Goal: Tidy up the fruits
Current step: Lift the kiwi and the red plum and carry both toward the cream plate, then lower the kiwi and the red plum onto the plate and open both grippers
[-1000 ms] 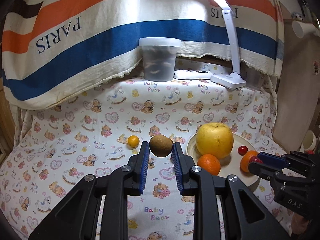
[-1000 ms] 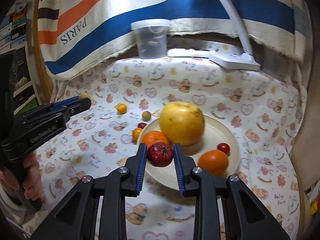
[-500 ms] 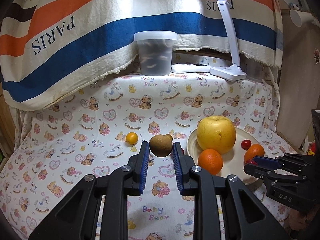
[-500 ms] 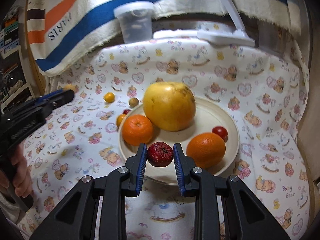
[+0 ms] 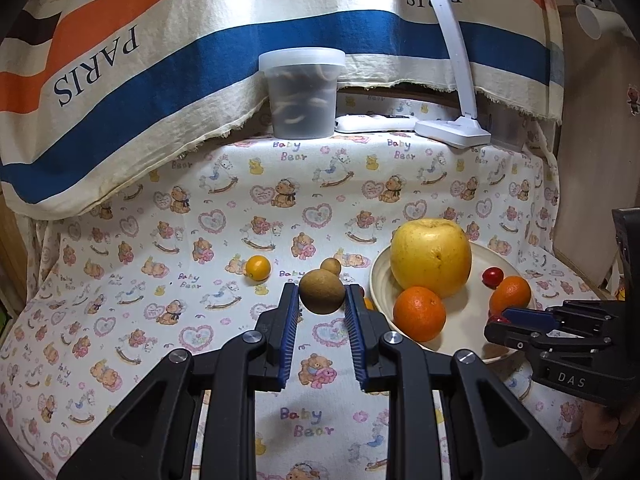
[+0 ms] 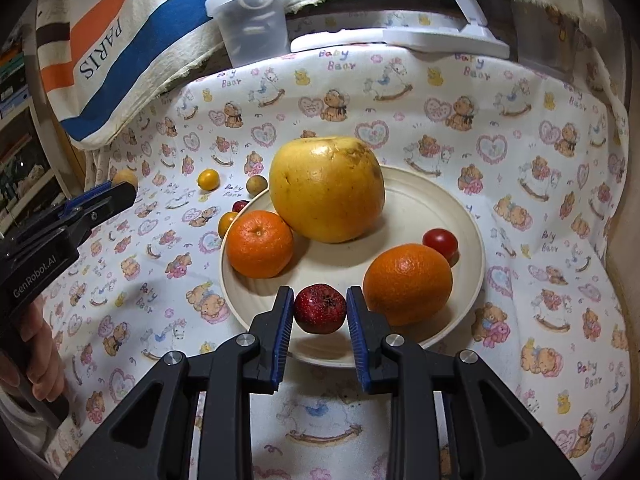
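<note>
My left gripper (image 5: 322, 304) is shut on a brown kiwi-like fruit (image 5: 322, 294), held above the cloth left of the cream plate (image 5: 378, 280). My right gripper (image 6: 320, 310) is shut on a small dark red fruit (image 6: 320, 308), held over the near rim of the plate (image 6: 468, 216). The plate holds a big yellow fruit (image 6: 326, 188), two oranges (image 6: 260, 243) (image 6: 407, 282) and a small red tomato (image 6: 440, 241). On the cloth lie a small yellow fruit (image 5: 258, 267), a small brown fruit (image 5: 331, 266) and more small fruits by the plate's left rim (image 6: 228, 220).
A lidded plastic tub (image 5: 302, 92), a white lamp base (image 5: 452, 130) and a white remote (image 5: 374, 122) stand at the back. A striped PARIS cloth (image 5: 120, 60) hangs behind. A wooden panel (image 5: 588, 160) stands at the right.
My right gripper has moved forward and down with the red fruit, now low over the plate's near rim. My left gripper holds the brown fruit and has shifted slightly.
</note>
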Motion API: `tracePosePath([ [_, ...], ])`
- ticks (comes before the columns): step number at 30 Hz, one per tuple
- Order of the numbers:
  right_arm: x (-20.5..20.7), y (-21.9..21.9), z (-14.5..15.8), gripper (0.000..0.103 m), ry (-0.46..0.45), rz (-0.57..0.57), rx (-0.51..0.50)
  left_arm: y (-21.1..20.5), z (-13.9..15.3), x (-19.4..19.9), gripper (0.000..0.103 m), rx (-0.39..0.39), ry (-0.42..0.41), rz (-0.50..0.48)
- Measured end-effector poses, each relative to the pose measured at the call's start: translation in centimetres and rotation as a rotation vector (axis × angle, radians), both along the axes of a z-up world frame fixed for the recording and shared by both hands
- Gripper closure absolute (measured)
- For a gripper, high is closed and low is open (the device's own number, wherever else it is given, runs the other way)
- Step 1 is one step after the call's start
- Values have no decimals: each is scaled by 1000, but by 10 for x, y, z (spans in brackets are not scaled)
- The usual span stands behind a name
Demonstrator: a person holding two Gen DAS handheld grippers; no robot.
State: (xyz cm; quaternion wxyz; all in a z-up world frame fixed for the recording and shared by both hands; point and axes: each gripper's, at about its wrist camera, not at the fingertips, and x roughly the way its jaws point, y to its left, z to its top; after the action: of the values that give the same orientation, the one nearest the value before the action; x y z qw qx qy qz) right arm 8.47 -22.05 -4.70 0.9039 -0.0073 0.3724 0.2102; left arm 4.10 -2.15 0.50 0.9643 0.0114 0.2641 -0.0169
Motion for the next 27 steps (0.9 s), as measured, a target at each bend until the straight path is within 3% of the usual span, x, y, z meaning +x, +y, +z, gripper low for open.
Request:
tracePosePath([
  [7, -4, -9, 11, 74, -11, -6, 49, -4, 1, -2, 80, -4, 4, -34],
  [9, -5, -13, 16, 70, -18, 1, 71, -6, 3, -3, 80, -11, 7, -56],
  [11, -6, -15, 18, 56, -27, -2, 77, -8, 5, -4, 80, -10, 3, -63],
  [14, -11, -22, 27, 56, -60, -34, 90, -15, 7, -2, 80, -15, 17, -84],
  [21, -20, -44, 51, 56, -120, -89, 140, -63, -4, 16, 80, 5, 137, -220],
  [24, -19, -48, 51, 56, -105, -105, 145, -84, -10, 23, 80, -23, 201, -273],
  [27, -16, -52, 49, 56, -87, -127, 143, -101, -14, 25, 80, 1, 218, -293],
])
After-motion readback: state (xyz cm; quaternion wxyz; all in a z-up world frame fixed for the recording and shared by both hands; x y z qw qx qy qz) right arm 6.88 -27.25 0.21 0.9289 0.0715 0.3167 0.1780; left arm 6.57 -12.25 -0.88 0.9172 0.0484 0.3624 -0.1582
